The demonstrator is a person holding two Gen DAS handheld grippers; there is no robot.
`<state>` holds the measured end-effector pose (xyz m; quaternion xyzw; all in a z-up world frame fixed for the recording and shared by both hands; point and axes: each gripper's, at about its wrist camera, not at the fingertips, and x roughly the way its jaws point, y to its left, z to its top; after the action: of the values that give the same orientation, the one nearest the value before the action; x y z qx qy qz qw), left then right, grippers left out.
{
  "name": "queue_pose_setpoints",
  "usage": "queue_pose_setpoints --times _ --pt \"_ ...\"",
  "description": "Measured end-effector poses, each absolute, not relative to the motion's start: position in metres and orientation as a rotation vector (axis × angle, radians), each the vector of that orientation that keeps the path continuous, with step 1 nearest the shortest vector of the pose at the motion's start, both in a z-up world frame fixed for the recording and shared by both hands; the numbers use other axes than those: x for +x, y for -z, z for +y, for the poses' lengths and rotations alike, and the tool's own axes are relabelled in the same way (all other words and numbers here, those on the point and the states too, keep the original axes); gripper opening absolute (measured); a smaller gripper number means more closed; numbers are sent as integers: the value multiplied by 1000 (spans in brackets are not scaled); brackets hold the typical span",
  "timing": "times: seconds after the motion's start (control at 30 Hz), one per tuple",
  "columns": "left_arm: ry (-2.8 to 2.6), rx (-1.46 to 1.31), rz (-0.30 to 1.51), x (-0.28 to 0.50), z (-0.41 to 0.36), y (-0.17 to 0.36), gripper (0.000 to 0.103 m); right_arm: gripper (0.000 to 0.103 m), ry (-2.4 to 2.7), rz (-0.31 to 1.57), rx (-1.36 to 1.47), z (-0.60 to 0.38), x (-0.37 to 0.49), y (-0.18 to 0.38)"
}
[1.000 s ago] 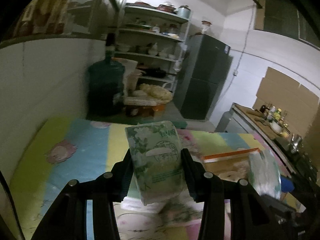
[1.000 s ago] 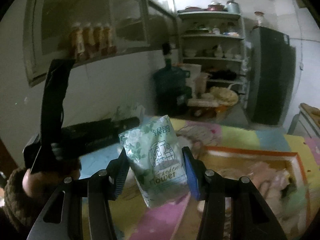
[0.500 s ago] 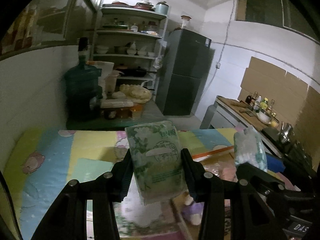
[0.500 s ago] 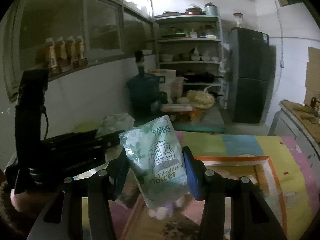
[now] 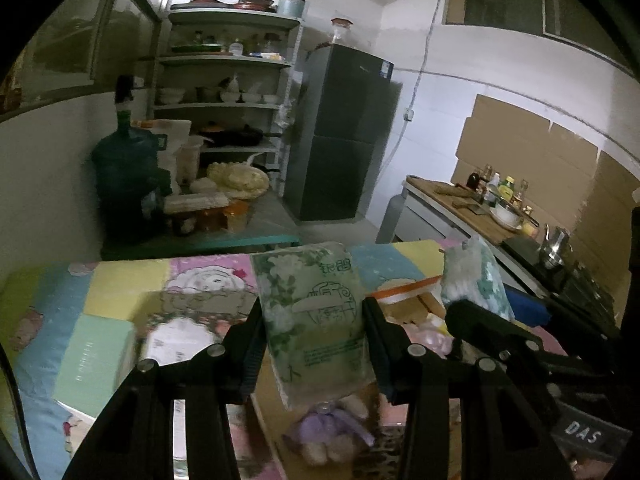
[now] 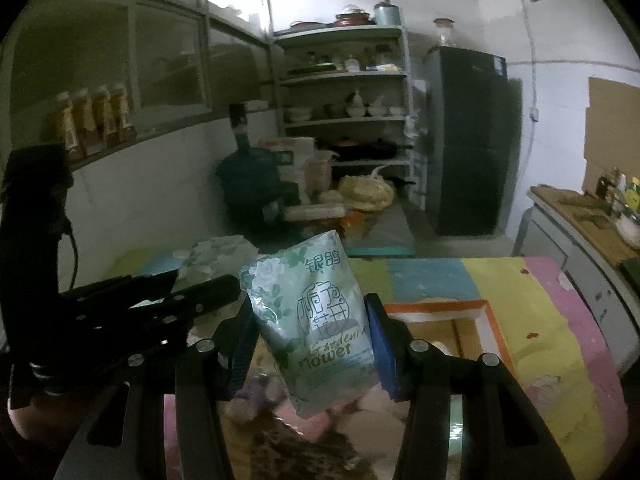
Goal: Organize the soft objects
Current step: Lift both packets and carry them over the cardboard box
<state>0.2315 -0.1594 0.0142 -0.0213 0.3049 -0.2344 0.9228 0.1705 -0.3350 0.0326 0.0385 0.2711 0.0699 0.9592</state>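
Far to my left the white wall point(image 5: 44, 184) runs close along the edge of the patchwork cover point(image 5: 120, 280) on the table, so there is little room on that side. A pale green box point(image 5: 94, 364) lies flat on the cover near that edge, with bare cover between it and the wall. Beyond the table's far edge stand a big water jug point(image 5: 124, 172) and open shelves point(image 5: 224, 60) of dishes, with a dark fridge point(image 5: 340, 136) beside them.

My left gripper point(image 5: 312, 344) is pinching a green tissue pack point(image 5: 316, 320) upright between its pads, raised above the table. Directly under it a small purple plush toy point(image 5: 328, 436) lies in a cardboard box; only blurred soft shapes show around it.

That orange-rimmed cardboard box point(image 6: 492, 320) sits open on the cover, its far rim and right wall clear in the right wrist view. Its contents are blurred: pinkish and dark soft things that I cannot name.

My right gripper point(image 6: 312, 344) is clamped on a second tissue pack point(image 6: 316, 320), pale green with "flower" printed low on it, tilted a little and hanging over the box's near left part. The two grippers are just beside each other, each visible in the other's view.

Right of the box the cover is bare up to the table's right edge, and a counter point(image 5: 460, 208) crowded with bottles stands beyond a gap of floor.
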Motion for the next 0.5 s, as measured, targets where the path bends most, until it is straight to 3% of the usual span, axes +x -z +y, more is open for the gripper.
queue_pose_setpoints --times 0.5 --pt "528 1 666 226 -209 -2 46 53 -74 585 111 -387 163 -13"
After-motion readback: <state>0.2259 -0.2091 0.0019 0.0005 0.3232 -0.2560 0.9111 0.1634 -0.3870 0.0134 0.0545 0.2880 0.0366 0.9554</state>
